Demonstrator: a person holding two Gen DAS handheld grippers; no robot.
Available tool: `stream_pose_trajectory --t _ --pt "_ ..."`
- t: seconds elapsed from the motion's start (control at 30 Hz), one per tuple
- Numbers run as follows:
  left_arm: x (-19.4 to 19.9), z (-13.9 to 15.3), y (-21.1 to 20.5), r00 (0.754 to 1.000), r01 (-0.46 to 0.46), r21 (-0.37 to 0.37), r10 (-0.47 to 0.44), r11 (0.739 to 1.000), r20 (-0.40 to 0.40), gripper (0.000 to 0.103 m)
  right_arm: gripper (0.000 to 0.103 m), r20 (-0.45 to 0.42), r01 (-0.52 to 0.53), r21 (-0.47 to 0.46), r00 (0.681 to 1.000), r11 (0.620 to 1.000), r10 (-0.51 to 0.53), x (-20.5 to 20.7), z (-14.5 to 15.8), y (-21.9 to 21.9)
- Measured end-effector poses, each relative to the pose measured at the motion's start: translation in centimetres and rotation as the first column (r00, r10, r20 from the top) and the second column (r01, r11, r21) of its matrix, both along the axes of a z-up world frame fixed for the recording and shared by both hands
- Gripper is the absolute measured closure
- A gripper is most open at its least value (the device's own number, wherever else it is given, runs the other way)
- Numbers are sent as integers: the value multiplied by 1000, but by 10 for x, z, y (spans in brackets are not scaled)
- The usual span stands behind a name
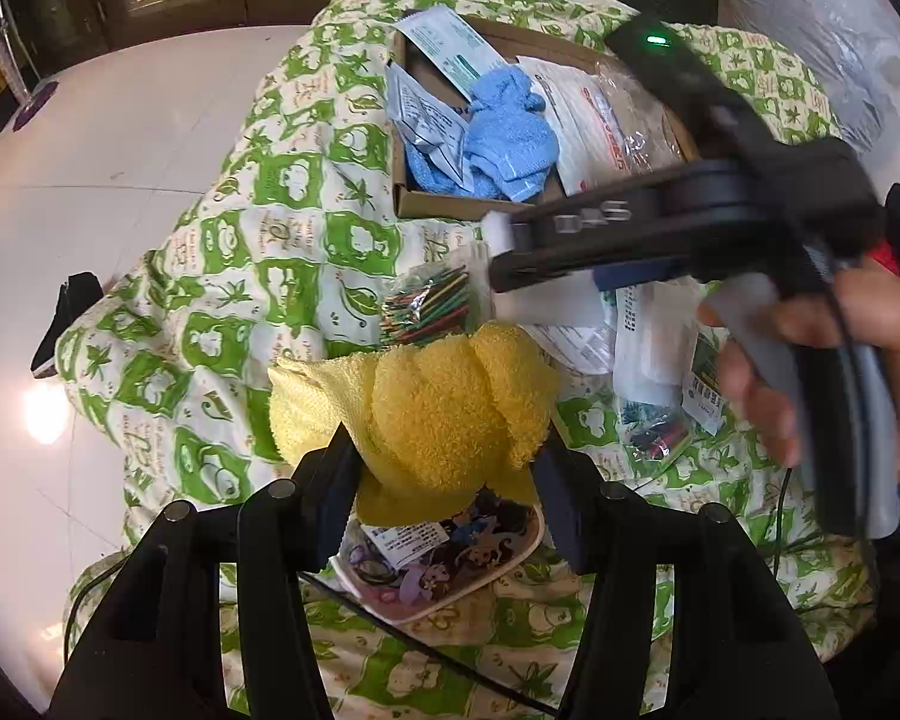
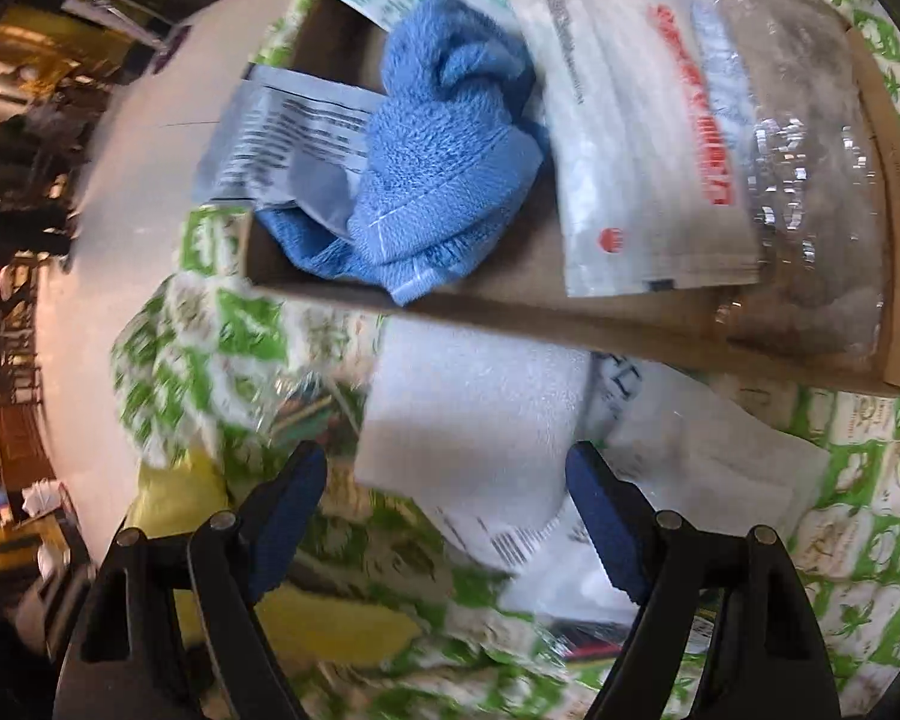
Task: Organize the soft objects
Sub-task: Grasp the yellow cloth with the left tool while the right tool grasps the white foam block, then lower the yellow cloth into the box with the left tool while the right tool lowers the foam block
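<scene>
- Yellow towel (image 1: 444, 408) is sitting bunched between the fingers of the left hand-held gripper (image 1: 447, 498), which is clamping it just above the green-patterned quilt (image 1: 258, 276).
- Right hand-held gripper (image 2: 447, 516) is hovering with its jaws spread wide around a white foam pad (image 2: 474, 414), not yet closing on it.
- Blue towel (image 2: 444, 144) is lying crumpled inside the cardboard box (image 2: 570, 315), touching printed plastic packets (image 2: 648, 138).

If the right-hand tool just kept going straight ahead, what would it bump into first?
Most likely the white foam piece, lying directly ahead of the open right tool. Beyond it is the cardboard box holding the blue towel. Blur makes the depth uncertain.
</scene>
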State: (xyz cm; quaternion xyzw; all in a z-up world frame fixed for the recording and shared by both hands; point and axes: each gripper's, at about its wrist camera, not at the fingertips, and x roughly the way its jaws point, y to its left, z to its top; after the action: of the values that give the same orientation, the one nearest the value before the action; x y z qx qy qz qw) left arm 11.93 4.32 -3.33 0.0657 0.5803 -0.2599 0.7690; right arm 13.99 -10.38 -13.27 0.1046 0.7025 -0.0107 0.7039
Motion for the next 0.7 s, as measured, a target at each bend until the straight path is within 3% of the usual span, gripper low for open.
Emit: stream_pose_trajectory --t 0.23,0.43,0.7 --pt "0 -7 -3 1000 8 -2 -9 1000 -9 49 22 2 61 -41 998 997 -61 9 -24 -1" --pt "2 -4 -2 1000 7 -6 -7 1000 -11 49 28 30 52 35 998 998 -53 -6 -7 -9" --pt "0 14 -5 1000 17 6 -17 1000 24 49 28 47 -54 18 998 998 53 -24 25 3"
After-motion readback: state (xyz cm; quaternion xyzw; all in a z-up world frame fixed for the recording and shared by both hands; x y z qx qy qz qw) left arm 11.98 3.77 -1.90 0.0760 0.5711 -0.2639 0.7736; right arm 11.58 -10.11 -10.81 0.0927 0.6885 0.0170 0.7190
